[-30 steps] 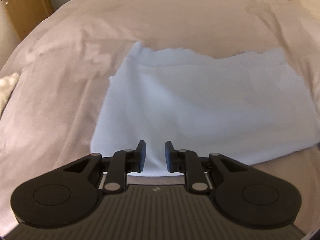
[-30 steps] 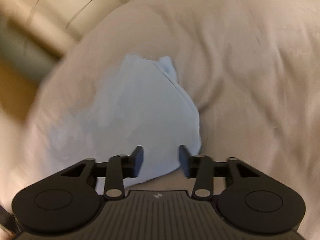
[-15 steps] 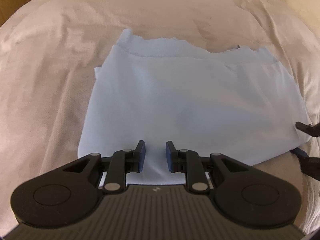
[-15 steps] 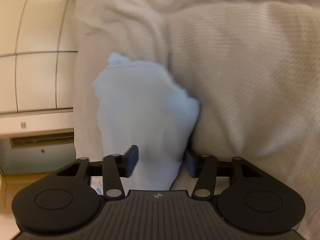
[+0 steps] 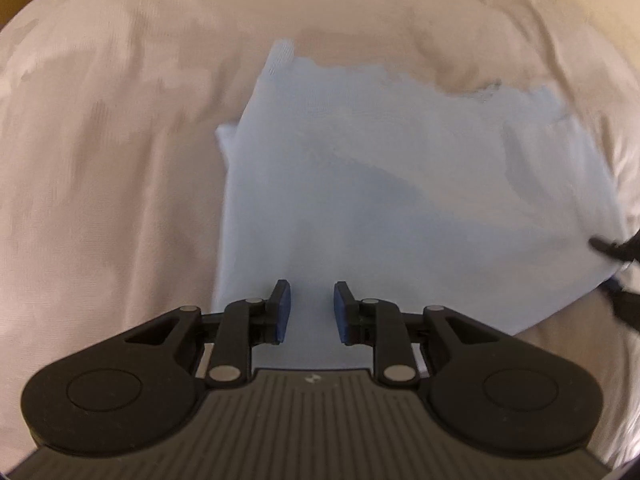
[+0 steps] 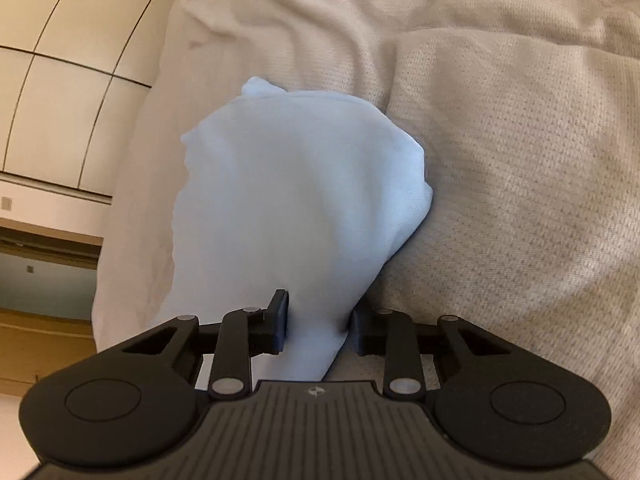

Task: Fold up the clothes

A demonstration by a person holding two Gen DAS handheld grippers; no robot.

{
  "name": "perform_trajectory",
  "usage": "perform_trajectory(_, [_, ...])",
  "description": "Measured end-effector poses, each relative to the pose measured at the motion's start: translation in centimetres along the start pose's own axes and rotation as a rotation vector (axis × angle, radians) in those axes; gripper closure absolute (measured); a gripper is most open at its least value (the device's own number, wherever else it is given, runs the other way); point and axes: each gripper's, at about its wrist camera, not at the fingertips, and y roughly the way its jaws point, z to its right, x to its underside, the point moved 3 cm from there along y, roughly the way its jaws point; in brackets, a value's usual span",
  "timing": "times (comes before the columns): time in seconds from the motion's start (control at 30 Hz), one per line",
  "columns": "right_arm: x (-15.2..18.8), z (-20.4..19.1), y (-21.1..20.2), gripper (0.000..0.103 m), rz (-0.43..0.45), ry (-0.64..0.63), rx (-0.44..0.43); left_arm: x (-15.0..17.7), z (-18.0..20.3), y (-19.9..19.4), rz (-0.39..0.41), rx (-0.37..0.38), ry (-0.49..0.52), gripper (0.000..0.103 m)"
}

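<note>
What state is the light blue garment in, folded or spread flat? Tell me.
Partly folded: the light blue garment lies doubled on the bedspread, a second layer edge showing along its far side; one corner bunches at the right gripper.

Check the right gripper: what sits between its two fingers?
In the right wrist view, a corner of the light blue garment runs between the right gripper fingers, which have just been closing on it.

Left hand-held gripper (image 5: 308, 307) slightly apart, right hand-held gripper (image 6: 318, 322) closing

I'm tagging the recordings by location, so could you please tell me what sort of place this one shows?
Probably a bedroom: the light blue garment lies on a bed's beige bedspread, and pale panelled cupboard doors stand beside it.
</note>
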Motion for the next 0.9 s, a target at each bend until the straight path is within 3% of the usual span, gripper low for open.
perform_trajectory(0.07, [0.1,0.0,0.0,0.073,0.012,0.011,0.03,0.1,-0.5,-0.4,0.009,0.02,-0.006,0.082])
perform_trajectory(0.13, [0.7,-1.6,-0.4,0.075,0.041,-0.075,0.1,0.2,-1.0,-0.9,0.018,0.029,-0.008,0.082])
perform_trajectory(0.2, [1.8,-5.0,-0.6,0.078,0.085,-0.308,0.22,0.3,-1.9,-1.4,0.017,0.042,-0.023,0.083])
perform_trajectory(0.27, [4.2,-9.3,-0.6,0.079,0.152,-0.632,0.341,0.3,-3.0,-1.9,0.019,0.062,-0.043,0.083])
perform_trajectory(0.33, [8.1,-13.7,-0.7,0.08,0.251,-0.99,0.391,0.4,-4.3,-2.8,0.026,0.081,-0.073,0.083])
perform_trajectory(0.4, [12.4,-16.9,-0.2,0.08,0.327,-1.303,0.376,0.5,-6.0,-3.8,0.035,0.095,-0.112,0.083])
perform_trajectory(0.47, [17.1,-18.7,0.4,0.08,0.358,-1.581,0.295,0.7,-7.6,-4.6,0.039,0.109,-0.156,0.084])
perform_trajectory(0.6, [26.2,-16.9,2.3,0.08,0.246,-2.049,0.185,1.4,-9.9,-5.7,0.036,0.175,-0.251,0.084])
perform_trajectory(0.67, [28.7,-15.2,3.1,0.076,0.142,-2.149,0.14,1.8,-10.4,-5.8,0.034,0.204,-0.286,0.084])
perform_trajectory(0.73, [30.3,-13.7,4.1,0.067,0.054,-2.218,0.168,2.1,-10.6,-5.9,0.03,0.235,-0.316,0.084])
perform_trajectory(0.77, [30.7,-13.3,4.2,0.063,0.071,-2.248,0.182,2.2,-10.6,-5.9,0.028,0.256,-0.333,0.083])
perform_trajectory(0.83, [30.1,-13.6,3.5,0.059,0.055,-2.206,0.165,2.1,-10.6,-5.7,0.021,0.305,-0.369,0.083])
perform_trajectory(0.9, [29.0,-14.3,2.0,0.038,0.017,-2.103,0.138,1.7,-10.5,-5.5,0.018,0.356,-0.4,0.079])
